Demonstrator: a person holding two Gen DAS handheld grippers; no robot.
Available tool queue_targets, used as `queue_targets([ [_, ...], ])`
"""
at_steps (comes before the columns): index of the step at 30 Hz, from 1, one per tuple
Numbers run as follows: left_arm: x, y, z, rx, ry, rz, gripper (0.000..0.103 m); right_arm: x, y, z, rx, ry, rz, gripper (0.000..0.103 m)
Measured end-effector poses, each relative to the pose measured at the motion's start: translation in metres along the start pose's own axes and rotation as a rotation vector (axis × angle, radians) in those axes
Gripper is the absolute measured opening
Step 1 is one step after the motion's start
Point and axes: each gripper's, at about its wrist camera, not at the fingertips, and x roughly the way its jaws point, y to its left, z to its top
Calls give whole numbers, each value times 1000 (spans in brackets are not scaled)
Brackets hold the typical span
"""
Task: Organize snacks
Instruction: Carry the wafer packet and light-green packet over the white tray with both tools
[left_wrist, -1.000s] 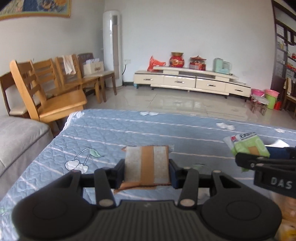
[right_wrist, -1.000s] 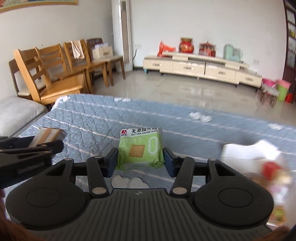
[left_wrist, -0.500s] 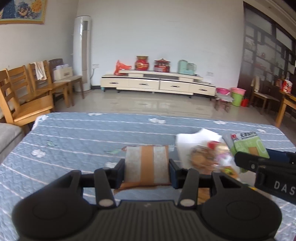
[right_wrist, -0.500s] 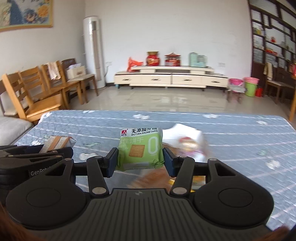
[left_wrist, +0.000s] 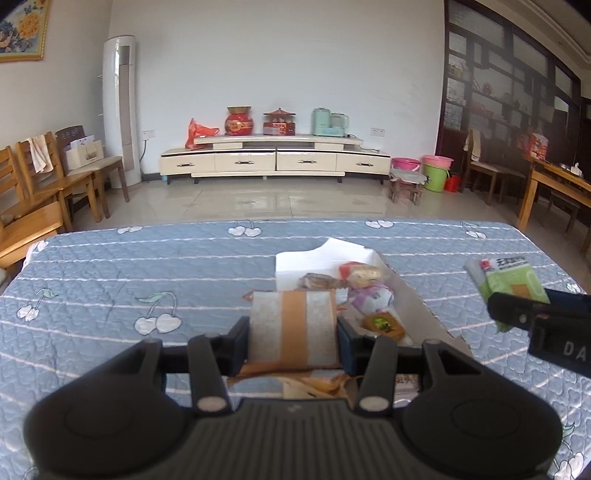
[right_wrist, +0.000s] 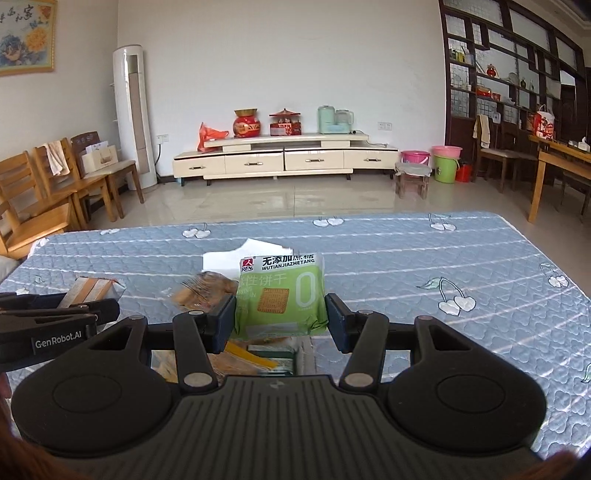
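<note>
My left gripper (left_wrist: 293, 341) is shut on a grey snack packet with an orange stripe (left_wrist: 293, 328), held above the near end of a white box (left_wrist: 295, 264) holding several wrapped snacks (left_wrist: 371, 295). My right gripper (right_wrist: 280, 319) is shut on a green biscuit packet (right_wrist: 282, 293); it also shows at the right of the left wrist view (left_wrist: 511, 284). The left gripper and its striped packet (right_wrist: 88, 291) show at the left of the right wrist view. The box (right_wrist: 221, 260) lies under and beyond the green packet.
The box sits on a table with a blue quilted cherry-print cloth (left_wrist: 147, 266). Wooden chairs (left_wrist: 44, 184) stand left, a wooden table (right_wrist: 561, 162) right, a TV cabinet (left_wrist: 273, 158) against the far wall.
Both grippers swung right across the cloth with their packets still held. The box of snacks came into view and now lies just beneath and ahead of both packets.
</note>
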Motion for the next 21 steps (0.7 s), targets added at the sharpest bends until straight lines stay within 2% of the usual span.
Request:
queue_targets([
  [6,8,-18,-1,14,10,0,47,15,-1,-2,4,22,21,65],
  [21,36,-25,10,20,36,8,47,48,5,11,-18,58,46,65],
])
